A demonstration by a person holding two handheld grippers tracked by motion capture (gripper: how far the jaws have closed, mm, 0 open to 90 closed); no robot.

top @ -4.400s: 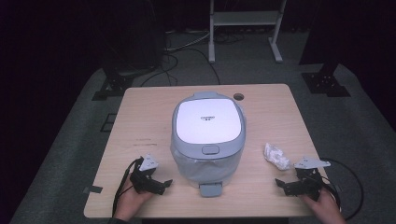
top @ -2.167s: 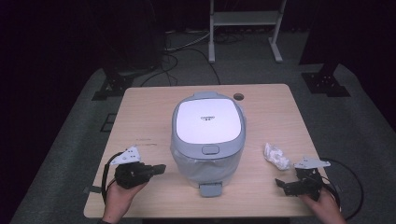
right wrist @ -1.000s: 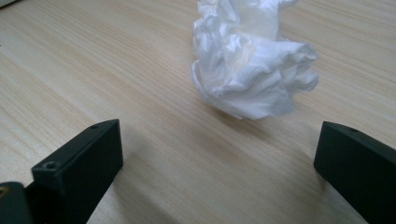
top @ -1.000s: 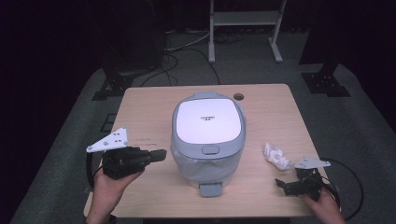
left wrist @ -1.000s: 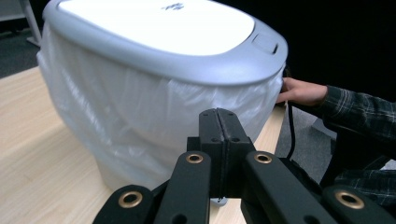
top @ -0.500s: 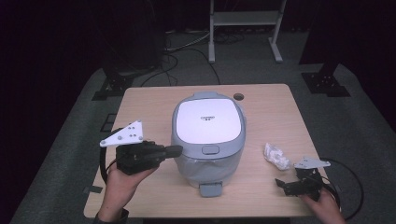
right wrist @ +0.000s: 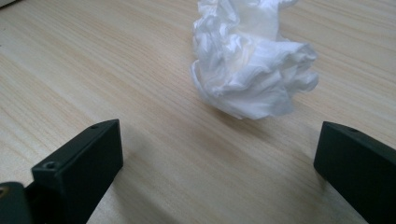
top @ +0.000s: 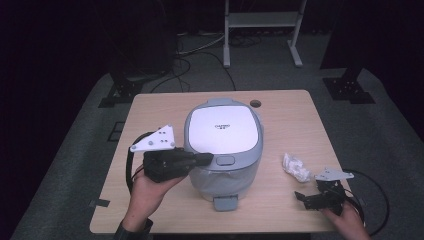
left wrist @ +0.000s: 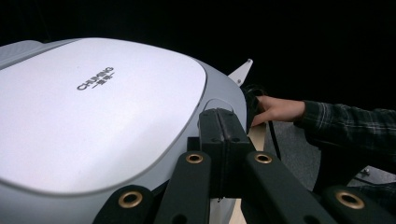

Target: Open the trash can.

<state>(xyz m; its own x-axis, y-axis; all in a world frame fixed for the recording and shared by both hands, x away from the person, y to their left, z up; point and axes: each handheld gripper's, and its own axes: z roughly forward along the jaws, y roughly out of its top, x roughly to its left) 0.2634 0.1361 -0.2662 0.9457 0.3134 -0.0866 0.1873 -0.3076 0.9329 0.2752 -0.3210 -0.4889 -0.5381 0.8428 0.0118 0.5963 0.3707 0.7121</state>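
Note:
A grey rice cooker [top: 222,132] with a white lid [left wrist: 93,107] stands in the middle of the wooden table [top: 285,120]. My left gripper [top: 207,159] is shut with nothing in it and held level off the table. Its tips [left wrist: 223,122] are at the lid's release button [top: 225,160] on the cooker's front; I cannot tell whether they touch it. A crumpled white tissue [top: 296,167] lies on the table to the right of the cooker. My right gripper [top: 301,198] rests open at the front right, its jaws [right wrist: 219,154] wide apart with the tissue [right wrist: 252,70] just ahead of them, untouched.
A grey tab [top: 225,202] sticks out at the cooker's base toward the front edge. A round cable hole [top: 255,103] sits at the table's far side. A white stand [top: 260,20] and cables lie on the floor beyond. A plaid sleeve [left wrist: 345,126] shows behind the cooker.
My left gripper lifted off the table at the front left and swung right and up to the cooker's front. The right gripper and the tissue stayed put.

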